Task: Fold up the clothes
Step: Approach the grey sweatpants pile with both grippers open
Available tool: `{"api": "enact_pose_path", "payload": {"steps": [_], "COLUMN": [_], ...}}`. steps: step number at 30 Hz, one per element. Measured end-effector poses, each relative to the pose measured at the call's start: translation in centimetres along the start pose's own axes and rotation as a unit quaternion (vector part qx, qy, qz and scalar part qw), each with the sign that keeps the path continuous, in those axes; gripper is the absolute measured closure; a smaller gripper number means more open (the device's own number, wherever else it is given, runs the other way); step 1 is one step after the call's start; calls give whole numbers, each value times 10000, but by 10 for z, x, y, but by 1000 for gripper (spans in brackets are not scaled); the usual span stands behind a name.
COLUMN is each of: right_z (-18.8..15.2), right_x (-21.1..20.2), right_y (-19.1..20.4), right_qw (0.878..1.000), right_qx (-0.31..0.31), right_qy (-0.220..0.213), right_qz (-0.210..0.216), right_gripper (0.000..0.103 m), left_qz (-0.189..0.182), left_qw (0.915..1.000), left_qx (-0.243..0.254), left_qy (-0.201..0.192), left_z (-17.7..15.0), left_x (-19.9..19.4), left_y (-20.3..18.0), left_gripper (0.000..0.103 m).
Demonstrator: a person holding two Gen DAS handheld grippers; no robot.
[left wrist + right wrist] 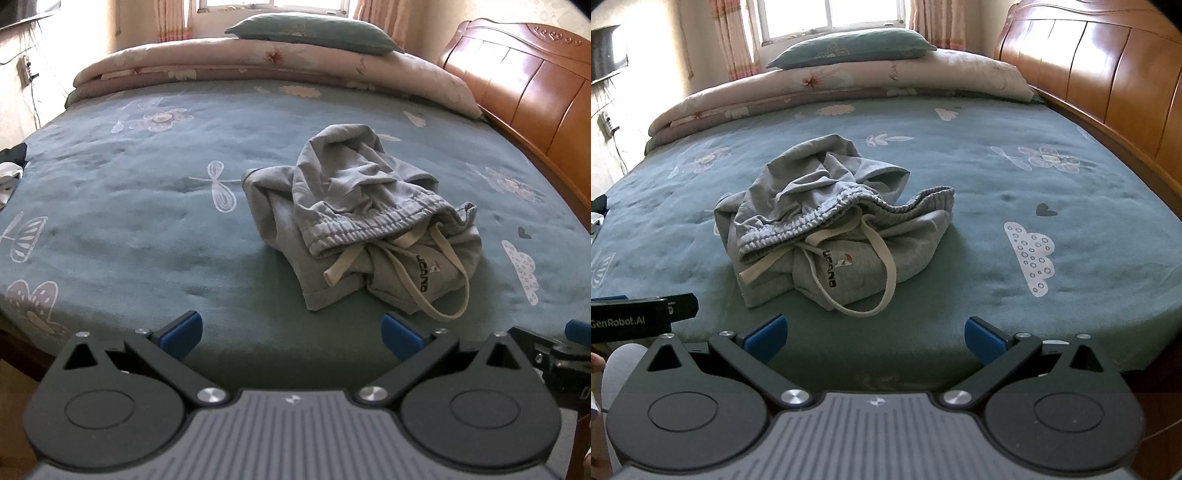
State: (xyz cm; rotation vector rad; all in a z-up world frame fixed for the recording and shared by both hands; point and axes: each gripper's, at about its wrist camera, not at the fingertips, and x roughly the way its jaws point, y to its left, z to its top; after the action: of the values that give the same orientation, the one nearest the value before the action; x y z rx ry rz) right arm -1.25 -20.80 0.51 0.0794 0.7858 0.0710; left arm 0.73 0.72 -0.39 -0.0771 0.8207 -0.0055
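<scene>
A crumpled pair of grey shorts (362, 218) (831, 229) lies in a heap on the blue-green bed sheet (129, 221) (1034, 192), with its elastic waistband on top and a cream drawstring (448, 291) (882, 280) looping toward the near edge. My left gripper (291, 336) hovers open above the bed's near edge, short of the heap and slightly left of it. My right gripper (875, 336) also stands open near the edge, the heap ahead and to its left. Nothing is between either pair of blue pads (183, 334) (984, 339).
A folded floral quilt (258, 62) (831, 85) with a green pillow (317, 31) (853, 42) lies at the far end under a window. A wooden headboard (535, 92) (1089, 66) runs along the right. Dark and white clothing (11, 170) sits at the left edge.
</scene>
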Motion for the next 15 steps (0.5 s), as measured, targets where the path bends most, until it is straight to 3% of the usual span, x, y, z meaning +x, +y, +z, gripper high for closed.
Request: {"api": "enact_pose_path", "payload": {"steps": [15], "right_z": [-2], "right_x": [8], "right_y": [-10], "right_qw": [9999], "right_qx": [137], "right_qy": [-31], "right_qz": [47], "right_gripper": [0], "left_qz": [20], "left_qw": [9999], "left_qx": [77], "left_qy": [-112], "left_z": [1], "left_x": [7], "left_y": [-2], "left_gripper": [1]}}
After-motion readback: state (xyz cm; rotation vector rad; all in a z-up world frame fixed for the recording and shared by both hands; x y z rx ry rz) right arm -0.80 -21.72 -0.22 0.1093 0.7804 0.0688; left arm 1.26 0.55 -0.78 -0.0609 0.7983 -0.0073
